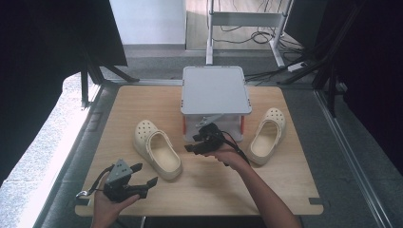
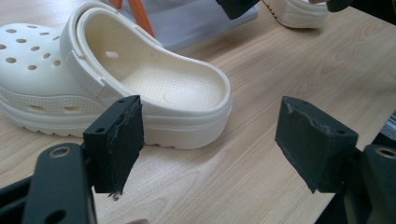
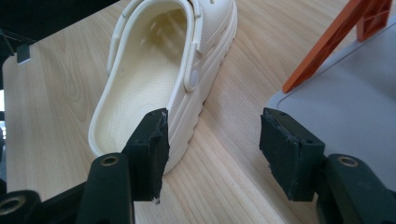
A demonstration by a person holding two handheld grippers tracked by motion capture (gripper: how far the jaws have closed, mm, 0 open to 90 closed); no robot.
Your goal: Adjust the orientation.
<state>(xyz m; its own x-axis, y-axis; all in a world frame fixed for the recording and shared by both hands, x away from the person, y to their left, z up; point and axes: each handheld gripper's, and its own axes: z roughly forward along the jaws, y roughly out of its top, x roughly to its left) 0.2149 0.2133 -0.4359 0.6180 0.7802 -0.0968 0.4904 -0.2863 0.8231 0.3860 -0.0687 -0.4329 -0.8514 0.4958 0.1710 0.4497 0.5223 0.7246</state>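
Right tool (image 1: 196, 142) open beside clog (image 1: 158, 149)

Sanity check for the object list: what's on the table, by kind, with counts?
Cream clogs: 2, left clog and right clog
Grey rack with orange legs: 1
Hand-held grippers: 2, left gripper and right gripper, both open and empty
Total: 5
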